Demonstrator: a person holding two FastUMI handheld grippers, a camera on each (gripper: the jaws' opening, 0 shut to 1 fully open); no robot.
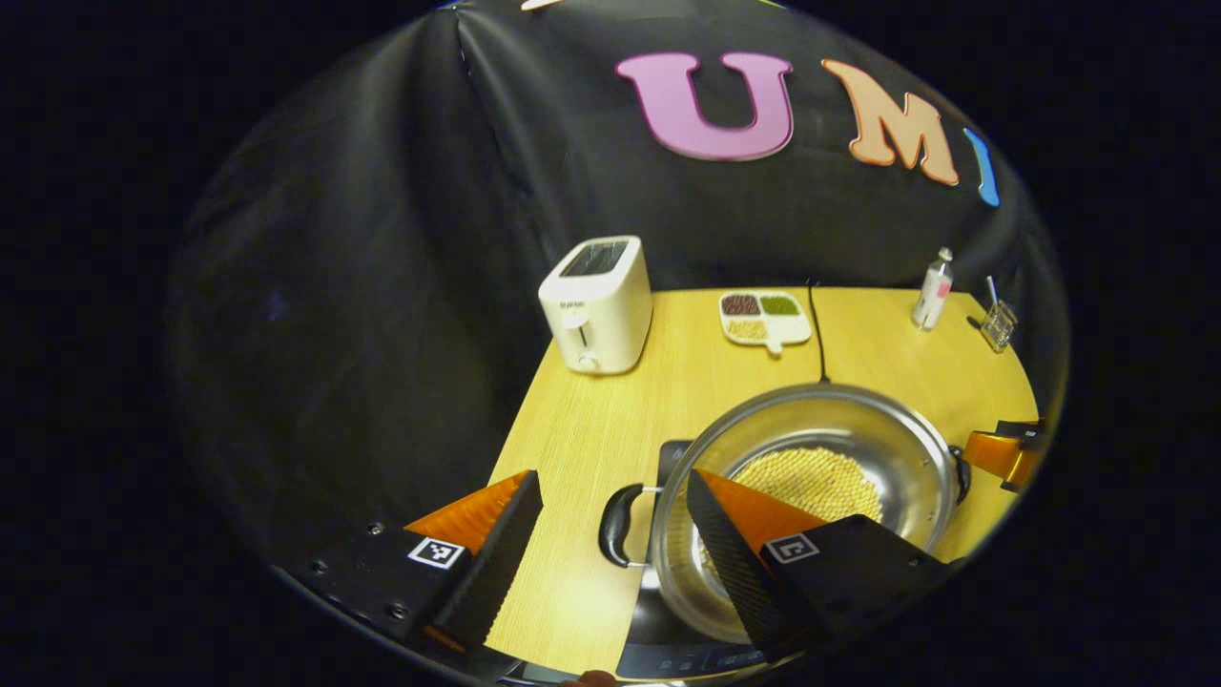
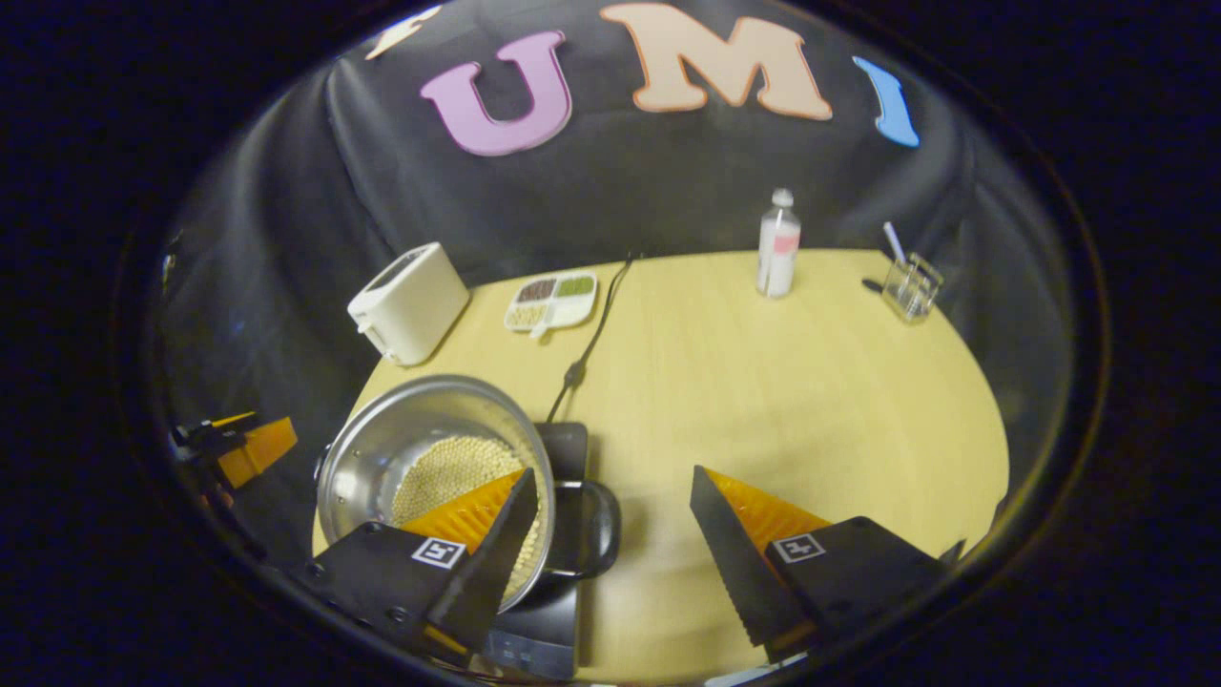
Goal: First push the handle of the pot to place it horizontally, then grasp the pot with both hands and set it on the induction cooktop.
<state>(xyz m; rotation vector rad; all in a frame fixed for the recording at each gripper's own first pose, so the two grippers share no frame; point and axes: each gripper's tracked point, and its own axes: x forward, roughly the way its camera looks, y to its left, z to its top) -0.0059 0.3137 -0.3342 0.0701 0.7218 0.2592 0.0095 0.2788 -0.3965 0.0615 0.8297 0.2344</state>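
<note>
A steel pot [image 1: 858, 420] with pale beans in it sits on the black induction cooktop [image 1: 658, 644] near the table's front. In the left gripper view my left gripper [image 1: 615, 553] is open, and the pot's black loop handle [image 1: 617, 525] lies between its fingers; one finger overlaps the pot's rim. My right gripper [image 1: 1006, 453] shows by the pot's far handle. In the right gripper view my right gripper [image 2: 615, 553] is open around the pot's [image 2: 382, 448] other handle [image 2: 596, 530], above the cooktop [image 2: 548, 625]. The left gripper [image 2: 243, 444] shows beyond the pot.
A white toaster [image 1: 596, 305] and a divided dish of beans [image 1: 763, 317] stand at the back of the wooden table [image 1: 591, 420]. A black cable [image 1: 816, 334] runs back from the cooktop. A bottle [image 2: 777, 243] and a glass cup [image 2: 911, 284] stand at the far right.
</note>
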